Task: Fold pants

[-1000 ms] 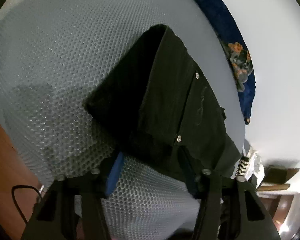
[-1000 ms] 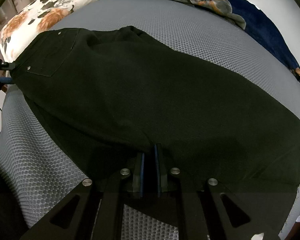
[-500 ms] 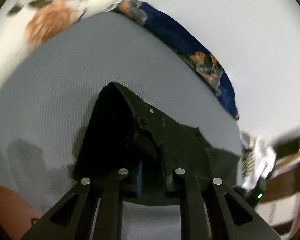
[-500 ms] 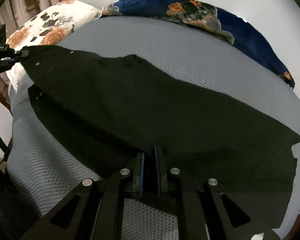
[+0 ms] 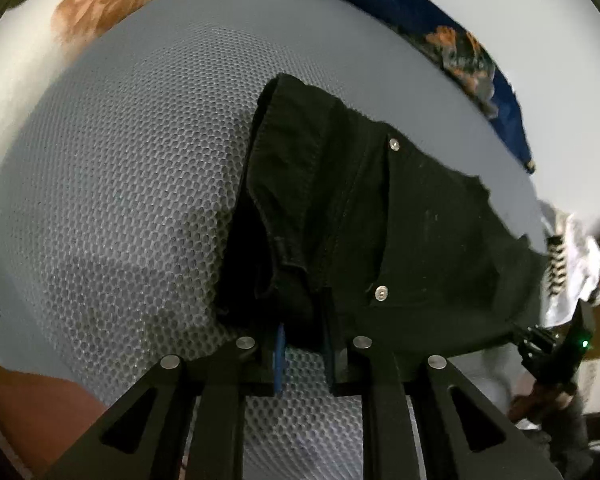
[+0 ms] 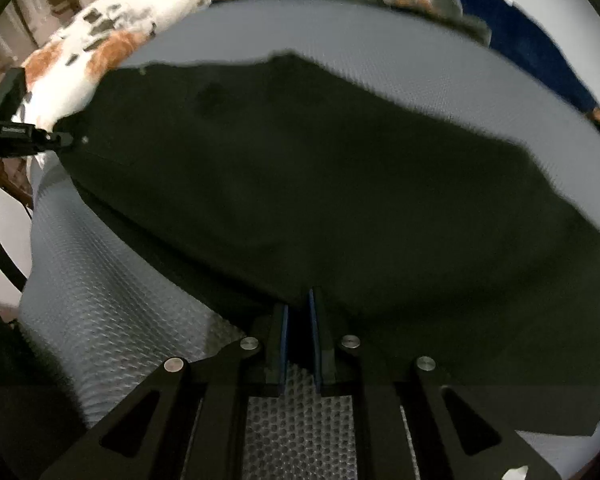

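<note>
Black pants (image 6: 320, 184) hang stretched between both grippers above a grey mesh-covered bed (image 6: 112, 312). My left gripper (image 5: 304, 340) is shut on the waistband end of the pants (image 5: 380, 220), by the riveted pocket. My right gripper (image 6: 302, 320) is shut on the pants' lower edge further along the leg. In the right wrist view the left gripper (image 6: 56, 138) shows at far left, pinching the waistband corner. In the left wrist view the right gripper (image 5: 540, 340) shows at the right edge.
A white floral pillow (image 6: 100, 40) and a dark blue floral cloth (image 6: 520, 28) lie at the bed's far side. The grey mesh bed surface (image 5: 120, 200) spreads under the pants. White cloth and a wooden item (image 5: 580, 248) sit off the bed's right edge.
My left gripper closed on the waistband and lifted it. Both grippers have raised the pants off the bed, and the cloth now hangs taut between them.
</note>
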Available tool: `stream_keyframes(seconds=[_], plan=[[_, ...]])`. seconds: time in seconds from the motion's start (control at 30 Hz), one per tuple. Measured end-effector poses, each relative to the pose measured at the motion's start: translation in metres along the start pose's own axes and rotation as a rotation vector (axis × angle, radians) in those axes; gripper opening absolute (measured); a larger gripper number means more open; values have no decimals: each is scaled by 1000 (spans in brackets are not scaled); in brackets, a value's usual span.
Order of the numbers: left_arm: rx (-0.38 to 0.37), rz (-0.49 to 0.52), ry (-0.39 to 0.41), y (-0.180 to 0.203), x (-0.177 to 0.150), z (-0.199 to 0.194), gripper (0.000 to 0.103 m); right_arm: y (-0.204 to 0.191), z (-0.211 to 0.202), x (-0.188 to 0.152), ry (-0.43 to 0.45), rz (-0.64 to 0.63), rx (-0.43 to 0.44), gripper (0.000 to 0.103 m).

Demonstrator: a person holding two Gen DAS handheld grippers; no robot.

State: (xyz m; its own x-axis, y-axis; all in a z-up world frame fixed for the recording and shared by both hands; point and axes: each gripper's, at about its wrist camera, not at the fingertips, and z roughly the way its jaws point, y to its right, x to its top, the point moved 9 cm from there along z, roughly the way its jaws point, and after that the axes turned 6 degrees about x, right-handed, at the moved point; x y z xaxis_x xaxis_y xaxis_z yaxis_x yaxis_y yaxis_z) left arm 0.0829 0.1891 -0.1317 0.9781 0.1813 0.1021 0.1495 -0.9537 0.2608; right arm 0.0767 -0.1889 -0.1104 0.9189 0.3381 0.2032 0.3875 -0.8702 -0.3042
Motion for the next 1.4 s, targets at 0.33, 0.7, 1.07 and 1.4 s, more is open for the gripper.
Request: stream_keyframes(seconds=[0.33,0.7,1.07,1.4], plan=[[216,127,114,-6,4,-33,52,3,-3,6,9,42,38,13],[181,439,348,95,3,-73,52,8,-14,18,36,112,111,14],[-50,793,184,257,-59,17,52,14,-21,30,63,176,166,14],[-54,888,123,308,-85,68,44,14,-29,38,85,192,203,15]])
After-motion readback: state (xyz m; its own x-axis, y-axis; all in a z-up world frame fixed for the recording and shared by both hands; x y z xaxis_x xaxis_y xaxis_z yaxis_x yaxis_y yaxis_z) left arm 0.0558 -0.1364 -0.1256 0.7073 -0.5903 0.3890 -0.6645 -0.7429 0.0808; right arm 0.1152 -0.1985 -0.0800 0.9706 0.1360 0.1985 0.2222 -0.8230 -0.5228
